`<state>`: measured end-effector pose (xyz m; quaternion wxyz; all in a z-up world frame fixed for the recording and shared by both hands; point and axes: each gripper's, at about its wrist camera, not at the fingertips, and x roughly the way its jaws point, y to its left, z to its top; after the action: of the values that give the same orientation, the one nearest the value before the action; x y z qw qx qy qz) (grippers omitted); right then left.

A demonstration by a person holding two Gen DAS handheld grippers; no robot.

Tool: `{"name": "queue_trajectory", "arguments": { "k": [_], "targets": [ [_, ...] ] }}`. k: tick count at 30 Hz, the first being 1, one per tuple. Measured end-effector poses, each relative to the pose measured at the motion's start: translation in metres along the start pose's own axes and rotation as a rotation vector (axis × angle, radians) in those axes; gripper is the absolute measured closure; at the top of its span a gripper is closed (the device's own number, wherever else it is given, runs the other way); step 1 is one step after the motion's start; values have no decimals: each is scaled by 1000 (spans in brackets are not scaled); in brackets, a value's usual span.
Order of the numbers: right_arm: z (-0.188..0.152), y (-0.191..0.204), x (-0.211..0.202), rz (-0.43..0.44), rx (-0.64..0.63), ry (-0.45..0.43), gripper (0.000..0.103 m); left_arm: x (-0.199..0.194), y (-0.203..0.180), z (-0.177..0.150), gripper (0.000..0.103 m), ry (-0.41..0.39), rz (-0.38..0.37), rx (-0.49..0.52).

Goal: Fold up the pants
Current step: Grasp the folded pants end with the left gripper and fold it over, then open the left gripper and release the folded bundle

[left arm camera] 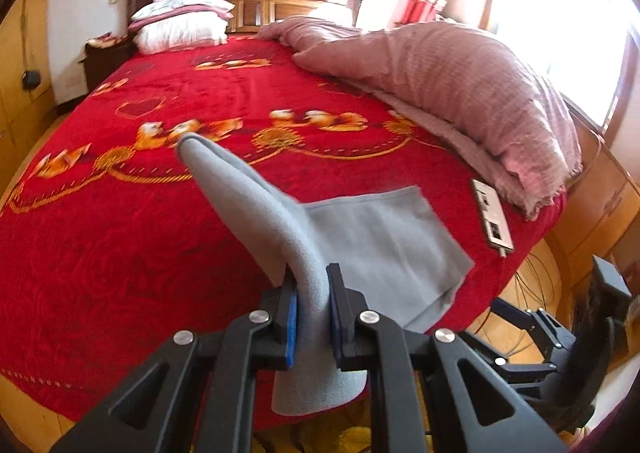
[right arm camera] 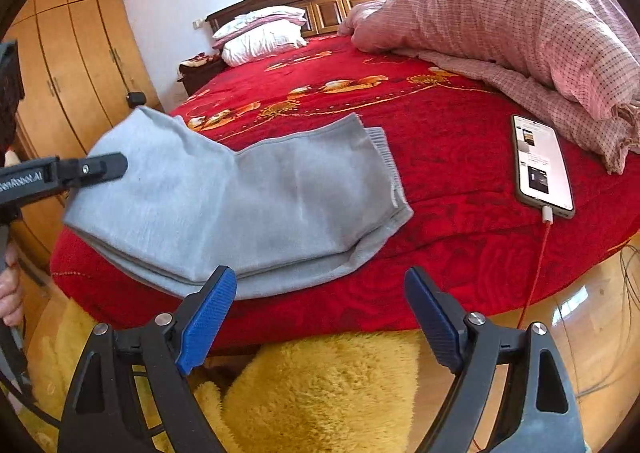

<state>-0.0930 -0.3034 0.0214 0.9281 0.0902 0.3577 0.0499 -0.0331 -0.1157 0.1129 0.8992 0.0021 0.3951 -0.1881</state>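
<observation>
The grey pants [right arm camera: 248, 197] lie folded near the foot edge of the red bedspread [right arm camera: 440, 141], waistband to the right. My left gripper [left arm camera: 313, 293] is shut on the left end of the grey pants [left arm camera: 376, 237] and holds it lifted off the bed; the cloth stands up between the pads. The left gripper also shows in the right wrist view [right arm camera: 100, 169] at the raised end. My right gripper [right arm camera: 320, 293] is open and empty, just off the bed's foot edge, below the pants' near fold. It shows in the left wrist view [left arm camera: 560, 337] at the lower right.
A phone [right arm camera: 540, 165] with a charging cable [right arm camera: 536, 265] lies on the bed right of the pants. A pink quilt [right arm camera: 512, 21] is heaped at the right, pillows [right arm camera: 260, 37] at the headboard. A yellow fluffy rug [right arm camera: 320, 393] lies on the floor below; wardrobes [right arm camera: 68, 53] stand left.
</observation>
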Motion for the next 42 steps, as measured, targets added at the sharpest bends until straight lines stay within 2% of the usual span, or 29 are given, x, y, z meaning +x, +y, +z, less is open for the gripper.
{"name": "queue_trajectory", "arguments": {
  "k": [9, 20, 24, 29, 33, 35, 39, 42],
  "targets": [
    [13, -12, 1, -38, -17, 23, 14, 23, -32, 25, 90, 47, -85, 63],
    [13, -20, 6, -77, -29, 62, 14, 101, -82, 29, 90, 188, -160, 178],
    [12, -22, 8, -84, -27, 77, 14, 124, -87, 23, 90, 242, -165, 181],
    [16, -22, 10, -91, -35, 95, 15, 130, -85, 24, 87, 255, -181, 150],
    [24, -21, 9, -96, -46, 86, 14, 121, -83, 27, 77, 238, -193, 139],
    [29, -20, 8, -94, -45, 80, 14, 113, -78, 31, 66, 224, -187, 130],
    [35, -17, 7, -85, -40, 72, 15, 96, -64, 37, 60, 190, -174, 119],
    [41, -11, 9, -72, -40, 67, 15, 86, -48, 38, 55, 163, -121, 102]
  ]
}}
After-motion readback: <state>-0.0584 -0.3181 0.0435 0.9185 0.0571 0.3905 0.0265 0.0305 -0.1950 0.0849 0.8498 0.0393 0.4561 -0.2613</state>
